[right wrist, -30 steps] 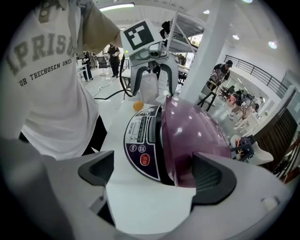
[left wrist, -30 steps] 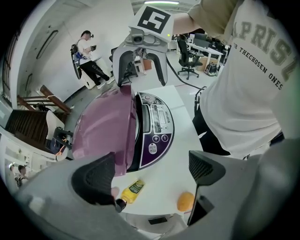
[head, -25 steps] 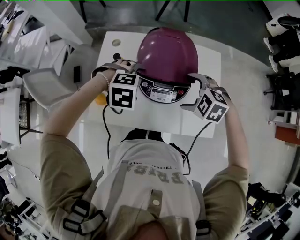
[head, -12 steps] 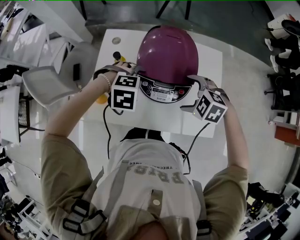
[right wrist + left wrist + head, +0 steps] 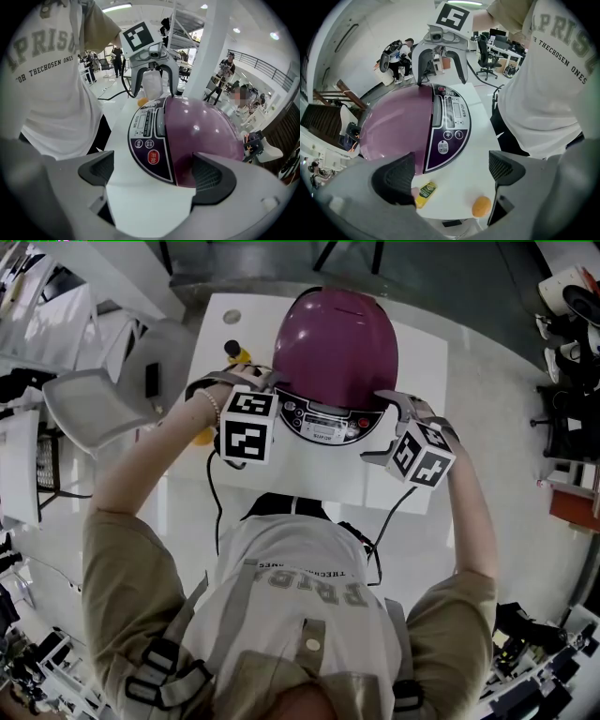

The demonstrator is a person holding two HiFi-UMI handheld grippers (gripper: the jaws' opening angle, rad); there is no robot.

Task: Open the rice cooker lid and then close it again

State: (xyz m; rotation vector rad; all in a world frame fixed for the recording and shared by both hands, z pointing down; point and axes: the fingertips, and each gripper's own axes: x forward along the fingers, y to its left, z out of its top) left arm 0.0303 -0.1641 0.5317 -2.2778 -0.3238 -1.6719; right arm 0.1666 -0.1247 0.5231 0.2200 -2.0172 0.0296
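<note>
Head view: the shut rice cooker (image 5: 335,348) sits upper centre, flanked evenly by both grippers; left gripper view: left gripper (image 5: 452,171) gapes wide, empty, cooker upper left; right gripper view: right gripper (image 5: 152,171) likewise wide, empty, cooker centre-right.

Left gripper (image 5: 452,171), right gripper (image 5: 154,173), both agape.

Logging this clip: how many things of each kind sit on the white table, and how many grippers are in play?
Rice cooker: 1
Yellow bottle: 1
Orange round thing: 1
Grippers: 2, the left gripper and the right gripper, both open beside the cooker
Total: 5
</note>
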